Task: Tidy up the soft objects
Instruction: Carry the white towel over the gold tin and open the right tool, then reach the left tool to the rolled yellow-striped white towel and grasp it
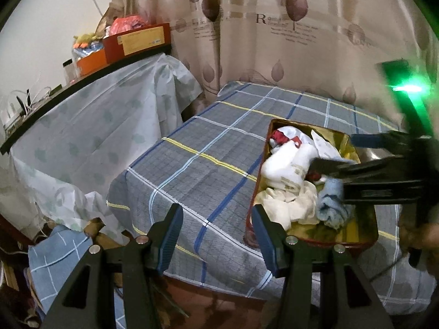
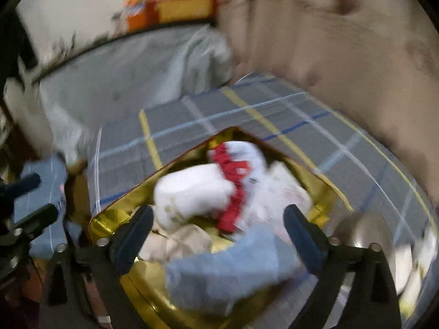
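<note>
Now, starting at the left, the left gripper (image 1: 216, 235) hangs over the near edge of the checked bedcover (image 1: 208, 148) with its jaws spread and nothing between them; the gold tin (image 1: 365, 240) lies from it at about two o'clock, its near corner just beside the right-hand fingertip. Further right, the right gripper (image 2: 219, 227) is already over the tin, so I judge it the nearer one for the next move. Its jaws stand wide apart and grasp nothing. The blue towel (image 2: 230, 271) lies just below and between them, toward six o'clock, with its long axis running roughly from eight to two o'clock, and the white cloth with red trim (image 2: 197, 192) sits beyond at twelve o'clock. The left wrist view shows the whole tin, a cream cloth (image 1: 288, 205) at its near end, and the right gripper from the side. The right wrist view is blurred, but it alone shows the towel between the open fingers.
</note>
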`<state>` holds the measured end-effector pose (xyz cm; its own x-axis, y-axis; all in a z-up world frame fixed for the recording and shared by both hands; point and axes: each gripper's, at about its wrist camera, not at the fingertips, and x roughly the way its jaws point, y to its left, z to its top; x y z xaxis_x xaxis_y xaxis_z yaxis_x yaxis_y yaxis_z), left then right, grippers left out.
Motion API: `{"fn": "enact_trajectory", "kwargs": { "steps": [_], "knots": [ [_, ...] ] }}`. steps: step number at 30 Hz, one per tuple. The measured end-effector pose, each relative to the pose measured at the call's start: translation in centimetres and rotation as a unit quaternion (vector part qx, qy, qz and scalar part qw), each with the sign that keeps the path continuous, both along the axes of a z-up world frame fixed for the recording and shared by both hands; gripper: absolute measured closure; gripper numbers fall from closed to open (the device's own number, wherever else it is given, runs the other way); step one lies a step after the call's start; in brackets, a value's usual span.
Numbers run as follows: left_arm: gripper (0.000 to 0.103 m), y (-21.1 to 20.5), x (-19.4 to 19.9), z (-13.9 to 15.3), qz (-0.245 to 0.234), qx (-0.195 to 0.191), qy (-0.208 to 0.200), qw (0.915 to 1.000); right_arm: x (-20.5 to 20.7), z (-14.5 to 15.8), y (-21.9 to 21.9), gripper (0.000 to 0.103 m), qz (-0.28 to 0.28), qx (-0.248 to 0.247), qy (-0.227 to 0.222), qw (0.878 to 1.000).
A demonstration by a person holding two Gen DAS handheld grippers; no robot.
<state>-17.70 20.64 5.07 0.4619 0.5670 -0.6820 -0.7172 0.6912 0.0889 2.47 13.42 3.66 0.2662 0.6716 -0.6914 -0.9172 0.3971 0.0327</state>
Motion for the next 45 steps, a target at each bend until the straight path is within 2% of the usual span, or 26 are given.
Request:
{"fn": "enact_trajectory", "kwargs": {
  "steps": [2, 5, 9, 11, 16, 20, 21, 23, 27, 32, 35, 39, 45],
  "knots": [
    [0.05, -0.4, 0.2, -0.1, -0.008, 0.005, 0.005, 0.9999, 1.1, -0.8, -3.5, 0.003, -0.046, 0.006, -0.002, 0.999],
    [0.05, -1.0, 0.3, 0.0, -0.017, 0.01, 0.003, 0.9998, 3.4, -2.9, -9.4, 0.003, -0.121, -0.017, -0.004, 0.992],
    [0.05, -1.7, 0.6, 0.0, -0.028, 0.013, 0.005, 0.9995, 7.3, -5.9, -17.9, 0.002, -0.227, -0.07, -0.009, 0.971],
    [0.05, -2.1, 0.8, -0.1, -0.032, 0.014, 0.008, 0.9993, 9.0, -6.8, -21.9, 0.002, -0.282, -0.107, -0.027, 0.953],
    [0.05, -3.3, 1.3, -0.3, -0.047, 0.024, 0.017, 0.9985, 12.7, -7.4, -29.9, 0.001, -0.381, -0.154, -0.042, 0.911],
    [0.05, -4.6, 1.8, -0.6, -0.066, 0.03, 0.026, 0.997, 15.1, -7.5, -34.0, 0.001, -0.43, -0.12, 0.016, 0.895],
    [0.05, -5.1, 2.0, -0.7, -0.073, 0.034, 0.03, 0.9963, 15.8, -7.9, -34.6, 0.001, -0.433, -0.107, 0.049, 0.893],
    [0.05, -6.0, 2.4, -0.8, -0.087, 0.046, 0.038, 0.9944, 16.5, -8.3, -35.2, 0.001, -0.439, -0.09, 0.077, 0.891],
    [0.05, -8.2, 3.2, -0.8, -0.119, 0.061, 0.048, 0.9899, 16.4, -8.4, -34.9, 0.001, -0.443, -0.093, 0.075, 0.888],
    [0.05, -11.5, 5.0, -0.1, -0.189, 0.047, 0.038, 0.9801, 16.0, -8.6, -34.8, 0.001, -0.445, -0.09, 0.073, 0.888],
    [0.05, -14.2, 7.2, 0.1, -0.246, 0.038, 0.039, 0.9678, 15.9, -9.0, -35.1, 0.0, -0.443, -0.088, 0.07, 0.889],
    [0.05, -17.7, 11.1, 0.7, -0.327, 0.026, 0.044, 0.9436, 15.8, -8.8, -35.1, 0.0, -0.439, -0.083, 0.071, 0.892],
    [0.05, -20.0, 17.6, 0.8, -0.392, -0.05, 0.05, 0.9171, 15.5, -8.4, -35.0, 0.0, -0.427, -0.07, 0.067, 0.899]
  ]
}}
